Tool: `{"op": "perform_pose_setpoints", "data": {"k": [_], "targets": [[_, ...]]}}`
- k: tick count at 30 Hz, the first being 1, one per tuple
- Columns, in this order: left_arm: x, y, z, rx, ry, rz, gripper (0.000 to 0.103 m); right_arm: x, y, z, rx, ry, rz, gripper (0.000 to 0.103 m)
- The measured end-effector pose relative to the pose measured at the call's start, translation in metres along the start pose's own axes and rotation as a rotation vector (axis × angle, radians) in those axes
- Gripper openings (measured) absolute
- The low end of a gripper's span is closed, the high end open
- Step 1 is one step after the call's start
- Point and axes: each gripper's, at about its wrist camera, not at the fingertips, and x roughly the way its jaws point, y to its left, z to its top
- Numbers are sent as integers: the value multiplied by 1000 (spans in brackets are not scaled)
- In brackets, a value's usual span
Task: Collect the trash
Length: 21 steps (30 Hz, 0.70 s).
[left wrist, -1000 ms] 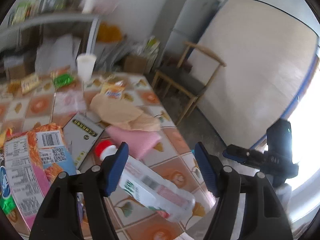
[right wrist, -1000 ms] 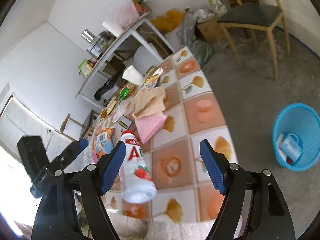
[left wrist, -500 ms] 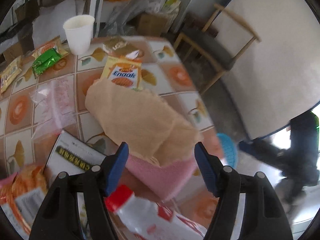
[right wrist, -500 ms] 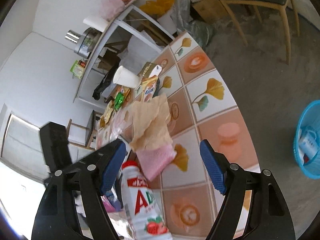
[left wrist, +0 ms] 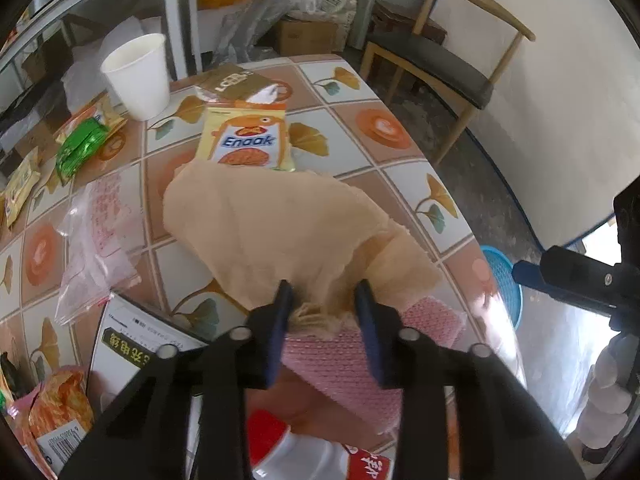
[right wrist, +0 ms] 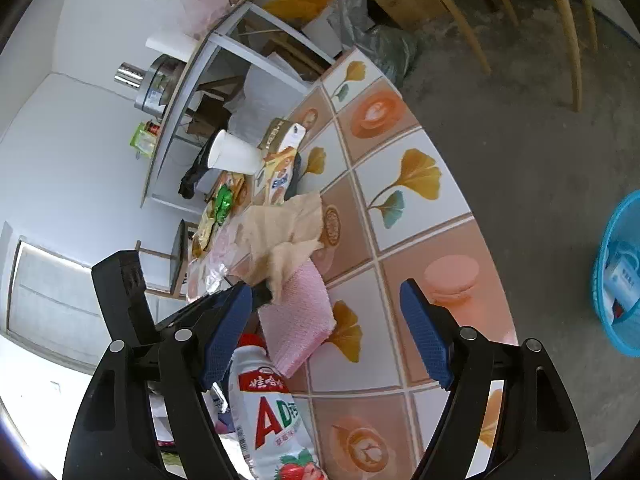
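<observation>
Item in hand: beige cloth point(left wrist: 264, 224), crumpled on the tiled table point(left wrist: 384, 128), its frayed near edge lying over a pink bubble-wrap pad point(left wrist: 360, 356).
Left gripper point(left wrist: 323, 305): jaws narrowed about the frayed edge, fingers on either side of it; whether they have closed fully on the fabric I cannot tell.
Right gripper point(right wrist: 326, 336): jaws wide apart, holding nothing, poised above the near table edge.
Destination: blue basket point(right wrist: 618, 280) on the floor, right of the table, some trash already inside.
Handling advice: pinch several layers, not loose threads; lift straight up so the pink pad and the snack packet point(left wrist: 247, 142) at the far edge are not dragged along.
Legible writing: "Enaak" on the snack packet; "AD" in red on the white bottle point(right wrist: 272, 416), with Chinese characters on its red band.
Other print: gold Chinese characters on the dark booklet point(left wrist: 132, 340), too small to read surely.
</observation>
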Motion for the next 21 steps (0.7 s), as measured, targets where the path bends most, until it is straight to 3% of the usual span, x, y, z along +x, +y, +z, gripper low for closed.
{"op": "perform_pose_setpoints", "data": {"k": [3, 6, 13, 17, 21], "targets": [[-4, 4, -2, -21, -17, -2, 13, -2, 0, 1, 2, -1, -6, 73], [-12, 6, -5, -30, -56, -2, 7, -6, 5, 3, -13, -11, -13, 73], [-47, 22, -14, -90, -166, -37, 5, -8, 31, 14, -71, -38, -7, 73], [-58, 32, -26, -123, -184, -67, 5, 10, 55, 32, -121, -29, -17, 73], [-61, 37, -37, -136, -173, -94, 5, 49, 76, 55, -151, 41, -24, 73]]}}
